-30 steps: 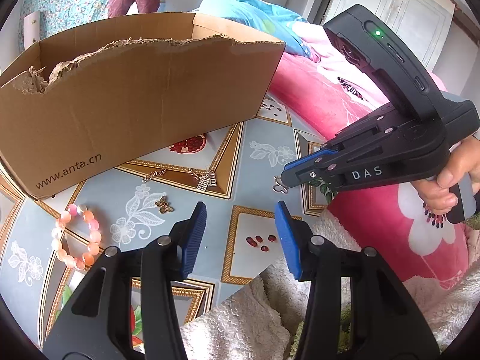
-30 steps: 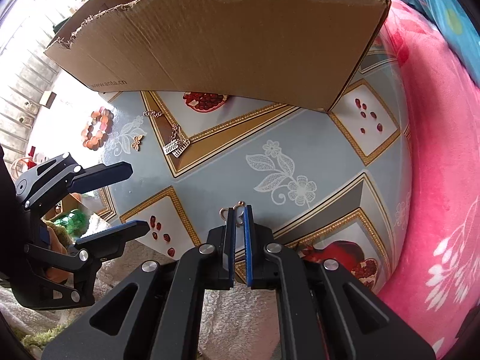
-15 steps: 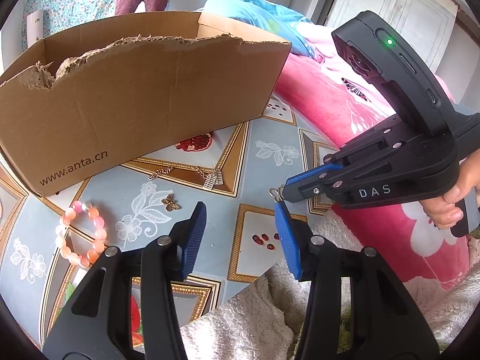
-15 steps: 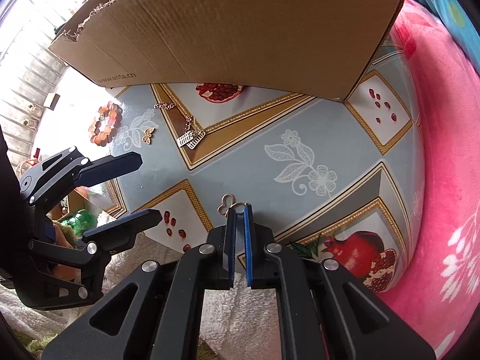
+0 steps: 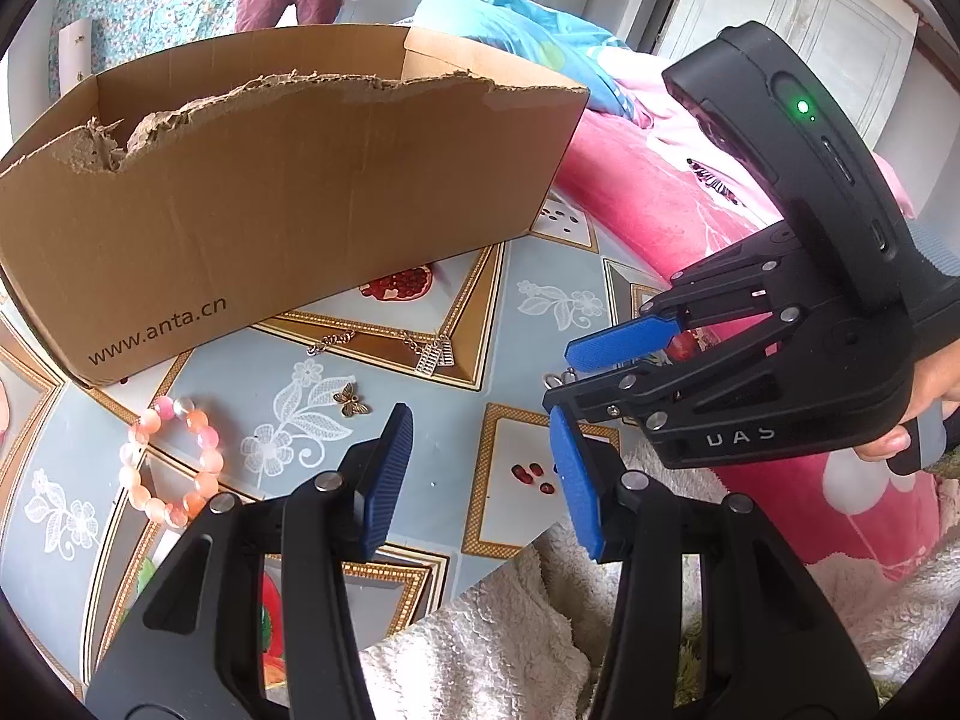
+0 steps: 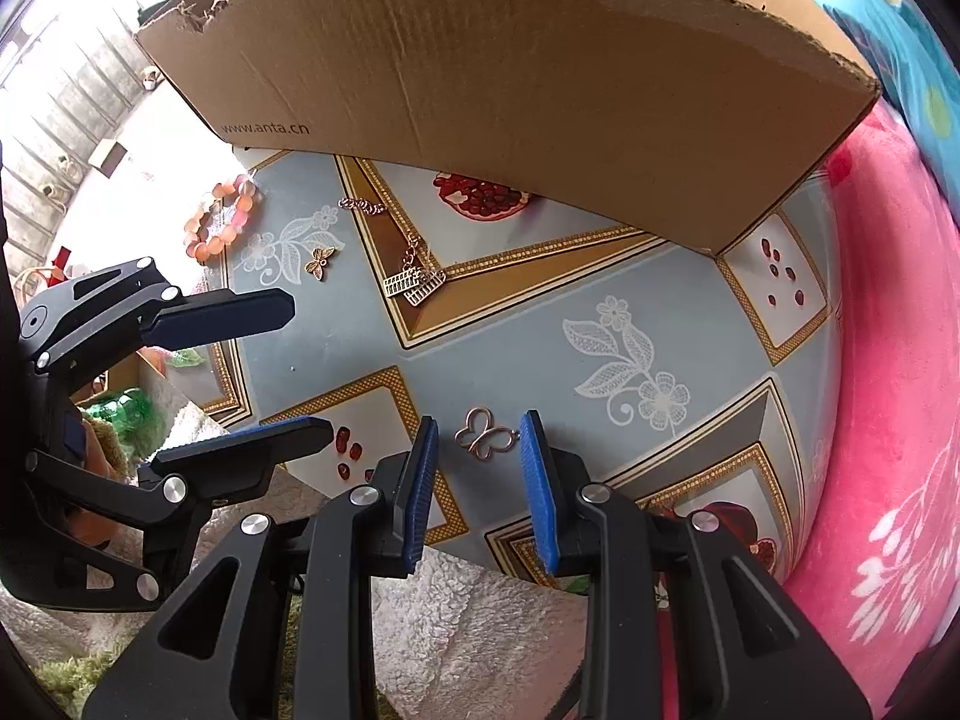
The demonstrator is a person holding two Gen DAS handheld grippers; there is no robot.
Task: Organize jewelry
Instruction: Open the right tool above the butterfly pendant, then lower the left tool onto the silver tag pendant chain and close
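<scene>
Since the earlier frames, right gripper (image 6: 480,468): jaws have just been opening, and the butterfly pendant (image 6: 485,432) they pinched now lies flat on the tabletop (image 6: 540,324) between the blue pads, neither pad pressing on it. In the left wrist view the right gripper (image 5: 564,384) sits at 3 o'clock with the pendant only partly seen at its tips.

Left gripper (image 5: 480,474): jaws stand half open, nothing between them, hovering over the tabletop's near edge; in the right wrist view it lies at 9 o'clock.

Items on the patterned tabletop, right wrist view:
- Cardboard box (image 6: 510,78), torn upper edge, open top, printed "www.anta.cn", at 12 o'clock.
- Bead bracelet (image 6: 223,219), pink and orange, at 10 o'clock, near the box's corner.
- Small gold butterfly charm (image 6: 320,261), just beside the bracelet toward the centre.
- Chain (image 6: 362,205) with two comb-shaped pendants (image 6: 415,283), in front of the box.

Surroundings: pink blanket (image 6: 888,420) at 3 o'clock; white fleece (image 6: 474,618) under the near edge at 6 o'clock. A hand (image 5: 924,402) grips the right gripper's handle.
</scene>
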